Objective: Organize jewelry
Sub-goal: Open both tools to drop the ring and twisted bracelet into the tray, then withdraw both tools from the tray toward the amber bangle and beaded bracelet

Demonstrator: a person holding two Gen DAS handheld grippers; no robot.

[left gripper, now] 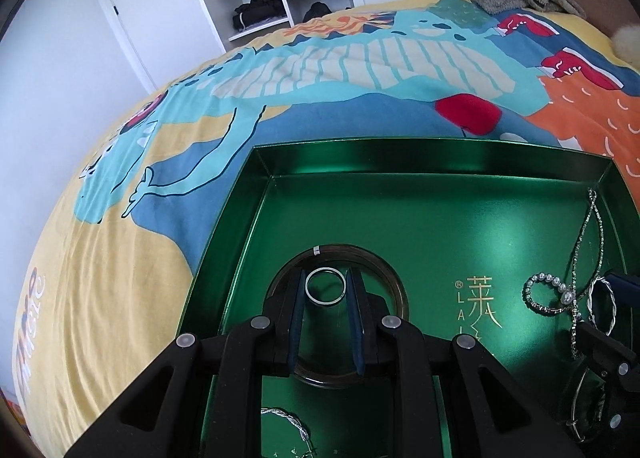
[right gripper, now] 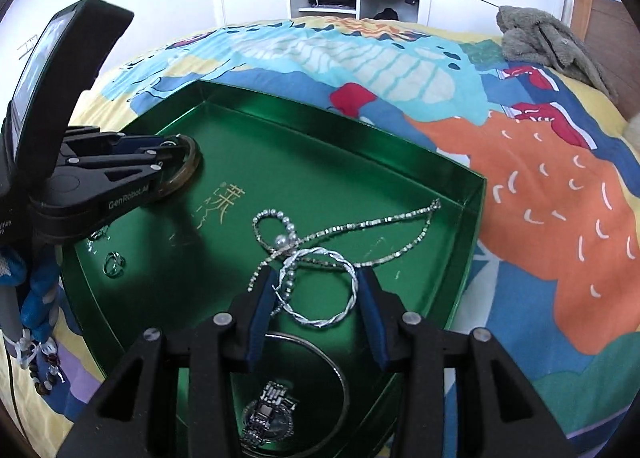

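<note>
Left wrist view showed the left hand-held gripper (left gripper: pixel 326 286) clamped narrowly on a silver ring (left gripper: pixel 325 286) above the green tray (left gripper: pixel 400 173). The right hand-held gripper (right gripper: pixel 316 286) pinched a twisted silver bangle (right gripper: pixel 320 286); lifting slowly should keep the chain necklace (right gripper: pixel 372 223) from snagging.

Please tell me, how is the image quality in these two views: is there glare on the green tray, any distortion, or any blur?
Left wrist view: the shiny green metal tray shows soft bright glare patches, the fisheye bends the bed's edge, and the small silver ring is sharp. Right wrist view: dark corners, the tray's rim looks bowed, the left gripper casts a shadow, and the twisted silver bangle is in focus.
</note>
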